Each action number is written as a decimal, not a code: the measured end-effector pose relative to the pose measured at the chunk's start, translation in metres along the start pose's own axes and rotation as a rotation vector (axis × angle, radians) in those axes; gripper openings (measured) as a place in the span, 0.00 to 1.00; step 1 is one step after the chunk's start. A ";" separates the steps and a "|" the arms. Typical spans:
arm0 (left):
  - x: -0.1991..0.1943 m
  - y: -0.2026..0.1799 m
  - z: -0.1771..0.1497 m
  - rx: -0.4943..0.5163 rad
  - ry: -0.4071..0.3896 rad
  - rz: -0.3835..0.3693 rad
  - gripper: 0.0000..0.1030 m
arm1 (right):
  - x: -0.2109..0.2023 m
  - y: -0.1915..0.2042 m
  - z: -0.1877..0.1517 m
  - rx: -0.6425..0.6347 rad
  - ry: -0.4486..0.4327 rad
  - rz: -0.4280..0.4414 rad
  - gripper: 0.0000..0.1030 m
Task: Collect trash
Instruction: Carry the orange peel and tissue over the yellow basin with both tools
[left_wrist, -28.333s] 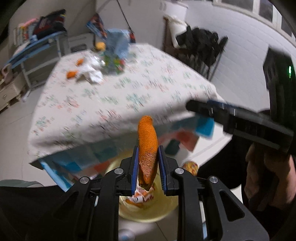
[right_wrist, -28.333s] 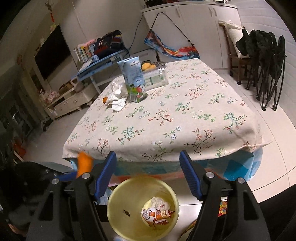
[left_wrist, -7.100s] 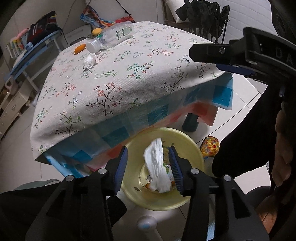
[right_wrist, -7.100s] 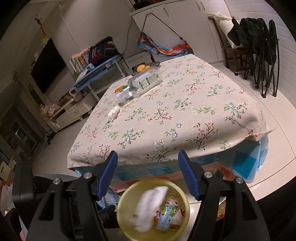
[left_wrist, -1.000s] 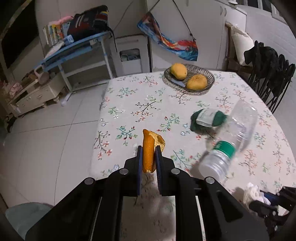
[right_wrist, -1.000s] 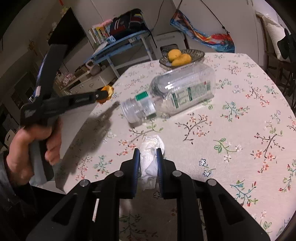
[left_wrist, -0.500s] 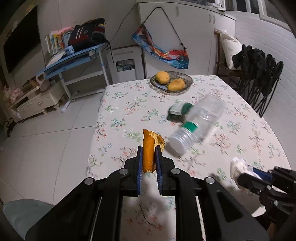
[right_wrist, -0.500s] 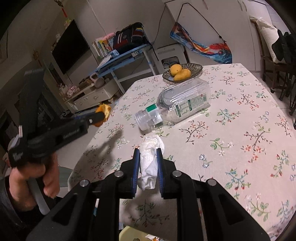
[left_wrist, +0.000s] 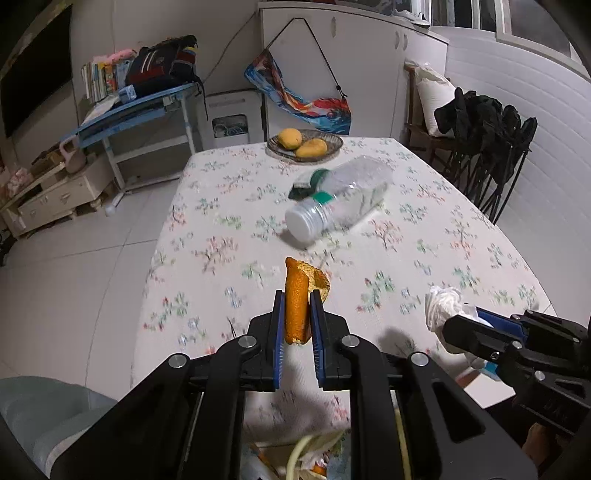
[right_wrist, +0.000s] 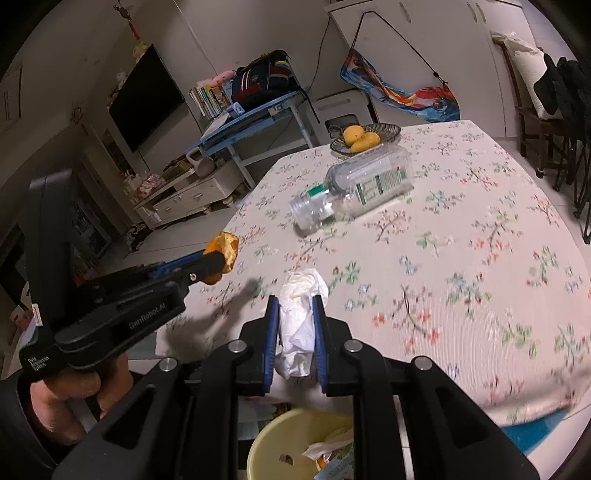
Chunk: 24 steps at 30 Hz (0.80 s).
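Left hand-held gripper (left_wrist: 296, 319): jaws narrow, clamped on orange peel (left_wrist: 295, 295), curled, pitted rind; held above surface (left_wrist: 207, 258) near edge.

Right hand-held gripper (right_wrist: 295, 325): jaws narrow, clamped on tissue (right_wrist: 301, 314), white, crumpled, soft.

Bin (right_wrist: 280, 439), yellow plastic, round, below near edge; holds wrappers already.

Both pieces not yet dropped.

Remaining: bottle (right_wrist: 354, 188), clear plastic, lying mid-surface, toward far edge.

Judged well advanced.

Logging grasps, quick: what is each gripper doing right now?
Left gripper: shut on the orange peel.
Right gripper: shut on the crumpled tissue.
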<state>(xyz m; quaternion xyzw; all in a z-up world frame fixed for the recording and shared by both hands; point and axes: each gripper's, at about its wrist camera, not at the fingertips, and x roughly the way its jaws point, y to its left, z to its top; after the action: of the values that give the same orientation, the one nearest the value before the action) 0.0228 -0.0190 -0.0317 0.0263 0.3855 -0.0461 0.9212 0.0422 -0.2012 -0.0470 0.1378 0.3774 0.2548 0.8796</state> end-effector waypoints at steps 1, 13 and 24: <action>-0.002 -0.001 -0.003 0.001 0.000 -0.001 0.13 | -0.002 0.001 -0.002 0.000 -0.001 -0.001 0.18; -0.020 0.002 -0.023 -0.025 -0.014 -0.010 0.13 | -0.018 0.004 -0.024 0.007 0.012 -0.014 0.18; -0.038 0.009 -0.036 -0.059 -0.035 -0.037 0.13 | -0.023 0.019 -0.051 -0.017 0.080 -0.007 0.18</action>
<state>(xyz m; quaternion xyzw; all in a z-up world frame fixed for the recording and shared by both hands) -0.0288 -0.0044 -0.0298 -0.0088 0.3710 -0.0521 0.9271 -0.0152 -0.1956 -0.0603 0.1184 0.4104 0.2602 0.8659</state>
